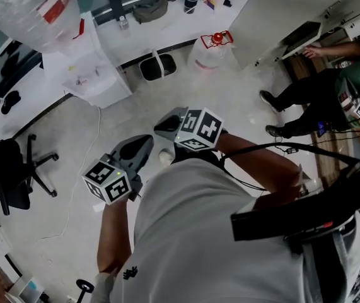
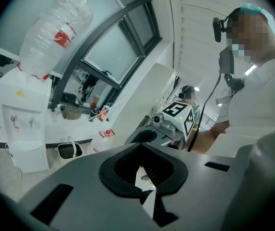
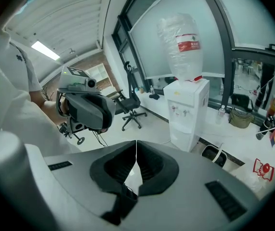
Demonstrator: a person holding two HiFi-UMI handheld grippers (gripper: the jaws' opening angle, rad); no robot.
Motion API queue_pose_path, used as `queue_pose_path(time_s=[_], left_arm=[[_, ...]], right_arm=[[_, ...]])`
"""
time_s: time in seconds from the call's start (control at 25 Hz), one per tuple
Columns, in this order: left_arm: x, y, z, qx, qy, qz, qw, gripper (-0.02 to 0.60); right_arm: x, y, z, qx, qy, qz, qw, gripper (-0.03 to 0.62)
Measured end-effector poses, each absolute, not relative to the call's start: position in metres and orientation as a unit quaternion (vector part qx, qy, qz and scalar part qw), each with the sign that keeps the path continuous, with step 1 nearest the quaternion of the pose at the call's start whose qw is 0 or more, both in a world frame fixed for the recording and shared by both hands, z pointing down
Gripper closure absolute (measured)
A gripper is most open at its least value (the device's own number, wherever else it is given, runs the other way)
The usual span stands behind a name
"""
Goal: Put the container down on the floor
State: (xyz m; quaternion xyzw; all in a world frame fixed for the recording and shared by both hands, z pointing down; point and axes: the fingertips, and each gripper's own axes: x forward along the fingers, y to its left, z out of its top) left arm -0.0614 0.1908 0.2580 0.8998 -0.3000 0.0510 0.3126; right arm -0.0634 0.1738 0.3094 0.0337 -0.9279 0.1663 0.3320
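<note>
White shirt [image 1: 192,232], pale floor [image 1: 72,147], red-capped jug [image 1: 210,52], water dispenser [image 1: 94,74]

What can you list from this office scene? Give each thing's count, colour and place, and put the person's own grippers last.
water dispenser: one, white, on the floor at the counter's left end
bottle: one, clear with a red label, upturned on the dispenser
bin: one, dark with a pale rim, on the floor by the counter
jug: one, clear with a red cap, on the floor right of the bin
counter: one, white, along the top
office chair: one, black, at the left
seated person: one, dark trousers, at the right
left gripper: one, grey, shut, empty
right gripper: one, grey, shut, empty
</note>
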Motion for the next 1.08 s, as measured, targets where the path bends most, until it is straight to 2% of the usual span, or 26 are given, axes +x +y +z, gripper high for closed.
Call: queue_pose_path(time_s=[0.44,1.08], left_arm=[[-0.057,0.187,0.263,0.897,-0.302,0.051,0.319,0.572],[-0.023,0.174,0.271,0.899,-0.289,0.068,0.323,0.572]], right_arm=[[-0.065,0.171,0.312,0.022,-0.928,0.162,0.334,0.576],[-0.035,0.16,0.319,0.028,-0.928,0.166,0.333,0.577]])
